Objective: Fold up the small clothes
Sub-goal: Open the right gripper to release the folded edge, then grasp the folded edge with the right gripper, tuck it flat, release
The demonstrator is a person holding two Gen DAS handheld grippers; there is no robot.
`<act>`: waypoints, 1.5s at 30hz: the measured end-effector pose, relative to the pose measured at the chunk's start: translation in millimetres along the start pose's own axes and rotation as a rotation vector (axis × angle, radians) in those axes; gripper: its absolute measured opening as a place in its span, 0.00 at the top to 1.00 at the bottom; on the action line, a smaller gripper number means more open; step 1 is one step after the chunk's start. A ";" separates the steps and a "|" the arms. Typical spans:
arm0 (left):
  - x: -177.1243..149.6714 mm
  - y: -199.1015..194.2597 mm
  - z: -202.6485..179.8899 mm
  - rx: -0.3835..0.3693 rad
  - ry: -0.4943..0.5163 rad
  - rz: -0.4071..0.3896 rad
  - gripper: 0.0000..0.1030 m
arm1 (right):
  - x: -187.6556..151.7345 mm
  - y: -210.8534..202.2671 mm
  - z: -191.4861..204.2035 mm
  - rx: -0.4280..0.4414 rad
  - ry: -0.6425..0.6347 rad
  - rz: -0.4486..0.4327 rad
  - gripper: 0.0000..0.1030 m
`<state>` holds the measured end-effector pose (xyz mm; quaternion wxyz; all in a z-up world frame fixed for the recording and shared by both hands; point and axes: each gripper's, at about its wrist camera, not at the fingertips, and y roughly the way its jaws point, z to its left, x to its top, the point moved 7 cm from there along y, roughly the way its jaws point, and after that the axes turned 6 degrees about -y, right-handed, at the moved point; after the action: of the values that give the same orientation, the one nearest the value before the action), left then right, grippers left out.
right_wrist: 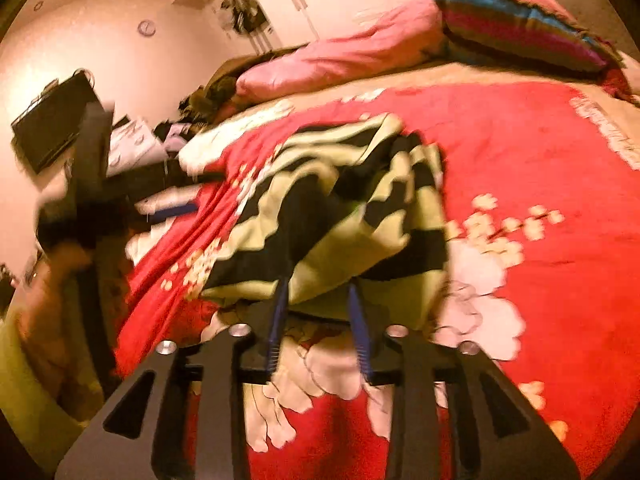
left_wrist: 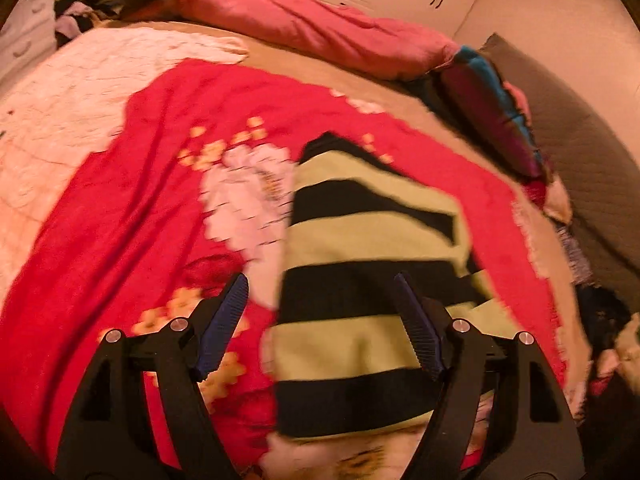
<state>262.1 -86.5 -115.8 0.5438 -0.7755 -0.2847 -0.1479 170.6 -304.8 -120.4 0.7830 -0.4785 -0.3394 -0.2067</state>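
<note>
The left wrist view showed the left hand-held gripper (left_wrist: 320, 292) with its jaws wide apart and empty over the black-and-pale-green striped knitted garment (left_wrist: 360, 280), which lay on the red flowered bed blanket (left_wrist: 132, 200) with its long axis running away from that gripper. In the right wrist view the right hand-held gripper (right_wrist: 318, 292) was partly open at the garment's near edge, which seemed to lie between the fingers. Blur hid whether the pads still pressed it, and the far folds were hard to read.
</note>
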 end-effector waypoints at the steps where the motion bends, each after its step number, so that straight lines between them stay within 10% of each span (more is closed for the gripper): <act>1: -2.3 0.5 3.4 0.008 0.005 0.000 0.35 | 3.6 -5.7 -0.8 -0.009 -0.001 -0.014 0.64; 8: -26.8 12.1 5.3 0.041 0.096 0.022 0.34 | 52.2 -8.2 8.6 0.095 0.027 -0.003 0.37; 23: -51.2 20.7 -18.4 0.061 0.266 0.030 0.33 | 63.6 91.2 -41.4 0.164 0.476 0.274 0.32; 30: -50.3 21.1 -18.9 0.056 0.266 0.029 0.33 | 66.5 84.0 -29.4 0.185 0.344 0.208 0.83; 45: -48.8 18.0 -21.9 0.040 0.259 0.024 0.30 | 54.1 75.4 -53.7 -0.060 0.097 0.172 0.85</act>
<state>236.0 -124.9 -147.8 0.5930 -0.7423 -0.2055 -0.2346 274.4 -318.1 -143.5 0.7986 -0.5187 -0.2524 -0.1718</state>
